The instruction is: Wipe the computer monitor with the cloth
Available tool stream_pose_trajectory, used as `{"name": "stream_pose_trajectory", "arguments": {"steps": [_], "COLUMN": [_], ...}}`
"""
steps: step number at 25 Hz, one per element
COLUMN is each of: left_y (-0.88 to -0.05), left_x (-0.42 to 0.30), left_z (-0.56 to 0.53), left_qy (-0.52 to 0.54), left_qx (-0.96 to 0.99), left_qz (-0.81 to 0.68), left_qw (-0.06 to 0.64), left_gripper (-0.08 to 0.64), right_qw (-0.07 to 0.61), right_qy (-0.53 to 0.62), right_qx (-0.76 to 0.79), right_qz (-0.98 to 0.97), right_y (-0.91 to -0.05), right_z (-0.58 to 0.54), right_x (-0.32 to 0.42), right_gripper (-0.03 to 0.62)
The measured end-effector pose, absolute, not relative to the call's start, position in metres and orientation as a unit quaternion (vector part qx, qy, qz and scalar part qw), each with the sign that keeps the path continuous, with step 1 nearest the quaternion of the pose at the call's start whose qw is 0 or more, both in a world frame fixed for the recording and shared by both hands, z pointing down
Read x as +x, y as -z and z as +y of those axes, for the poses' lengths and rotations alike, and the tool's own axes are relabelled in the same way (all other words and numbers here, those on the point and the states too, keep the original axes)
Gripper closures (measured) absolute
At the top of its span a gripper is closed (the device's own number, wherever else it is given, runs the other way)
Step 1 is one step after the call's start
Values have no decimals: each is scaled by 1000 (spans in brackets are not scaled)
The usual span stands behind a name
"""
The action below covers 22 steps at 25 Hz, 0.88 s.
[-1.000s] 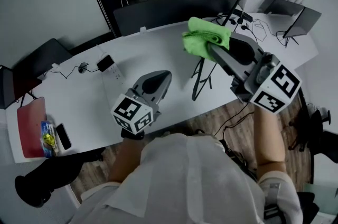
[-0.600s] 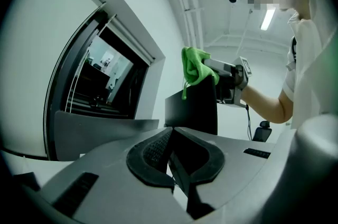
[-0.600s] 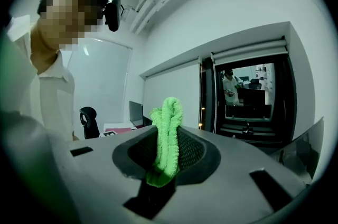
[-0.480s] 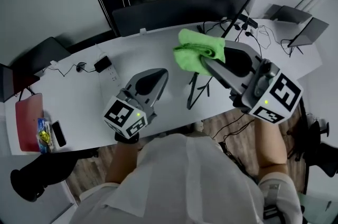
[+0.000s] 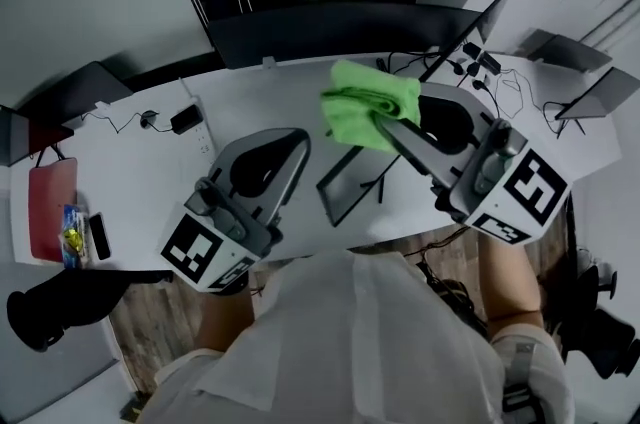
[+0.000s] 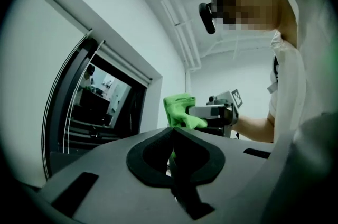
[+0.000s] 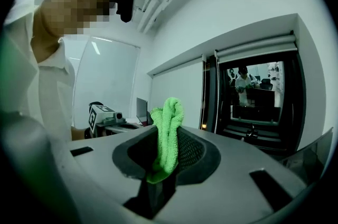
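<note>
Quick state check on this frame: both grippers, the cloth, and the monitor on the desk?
left gripper: jaws together, nothing between them.
right gripper: shut on the green cloth.
green cloth: bunched up, clamped in the right gripper's jaws.
monitor: standing on the white desk, screen dark.

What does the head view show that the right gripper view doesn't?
Head view only: the power strip with its cables, and the red folder at far left. Right gripper view only: a person beyond the dark doorway, and a close look at the jaws clamped on the green cloth. Both: that cloth held in the right gripper, plus the left gripper.
</note>
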<state>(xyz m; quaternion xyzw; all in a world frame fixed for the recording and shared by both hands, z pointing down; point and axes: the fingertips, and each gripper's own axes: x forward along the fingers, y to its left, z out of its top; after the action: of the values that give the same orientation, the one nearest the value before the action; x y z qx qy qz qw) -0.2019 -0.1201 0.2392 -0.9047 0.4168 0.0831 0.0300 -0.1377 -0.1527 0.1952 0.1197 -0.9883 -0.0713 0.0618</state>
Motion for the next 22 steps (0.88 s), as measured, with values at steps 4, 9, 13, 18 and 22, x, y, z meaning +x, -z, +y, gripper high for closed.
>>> {"name": "stream_pose_trajectory", "arguments": {"steps": [4,9,13,18,22], "left_y": [-223,-220,-220,-214,-205], "left_x": [-194,-194,-202,-210,-215], "left_z": [-124,-130,-129,-121,-110], "left_qy": [-73,-43,-33,-39,-52], "left_qx": [-892,-862,-829,-776,-733], "left_qz": [444,502,556,626,675], "left_qw": [45,50,53,58,67], "left_gripper": [543,543,543,543,543], "right_qw": [55,50,38,20,9], "right_qy": [67,72,71,71,71], "right_qx": [105,85,64,43,41], "right_qz": [-991,-992,-995,-996,-997], "right_y": [-194,-194,-194,-194,-195], "right_z": [-171,-185,-188,-188,-188], "right_x": [-125,-115,-112,-110,-110], "right_gripper": [520,520,520,520,520]}}
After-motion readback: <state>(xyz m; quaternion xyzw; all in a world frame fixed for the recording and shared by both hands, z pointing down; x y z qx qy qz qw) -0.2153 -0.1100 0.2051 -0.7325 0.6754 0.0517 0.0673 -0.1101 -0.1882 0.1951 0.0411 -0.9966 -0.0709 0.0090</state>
